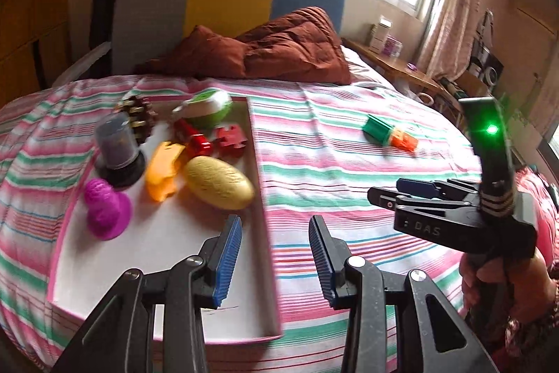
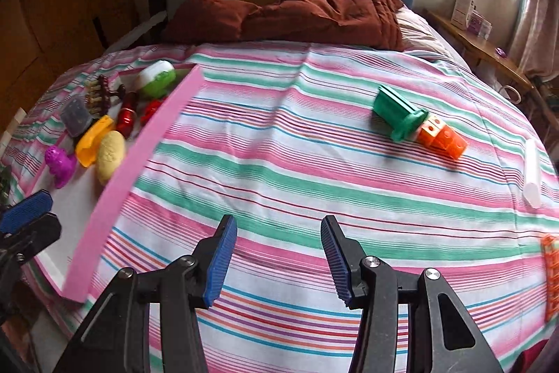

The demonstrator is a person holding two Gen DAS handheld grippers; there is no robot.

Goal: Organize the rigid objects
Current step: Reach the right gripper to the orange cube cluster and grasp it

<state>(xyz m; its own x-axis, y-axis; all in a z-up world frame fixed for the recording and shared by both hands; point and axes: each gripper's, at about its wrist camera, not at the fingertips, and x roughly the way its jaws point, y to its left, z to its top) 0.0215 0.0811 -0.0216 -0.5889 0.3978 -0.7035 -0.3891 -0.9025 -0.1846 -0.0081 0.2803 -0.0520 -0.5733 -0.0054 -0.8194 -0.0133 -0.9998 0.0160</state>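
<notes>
My left gripper [image 1: 275, 254] and right gripper [image 2: 278, 256] gape empty above the striped bed [image 2: 279, 163]; a green-and-orange toy block piece [image 2: 417, 123] lies sideways.

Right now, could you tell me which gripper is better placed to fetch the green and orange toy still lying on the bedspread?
Right, probably. The right gripper is open and empty, facing the green and orange toy across bare bedspread; the left gripper hangs over the pink tray.
</notes>
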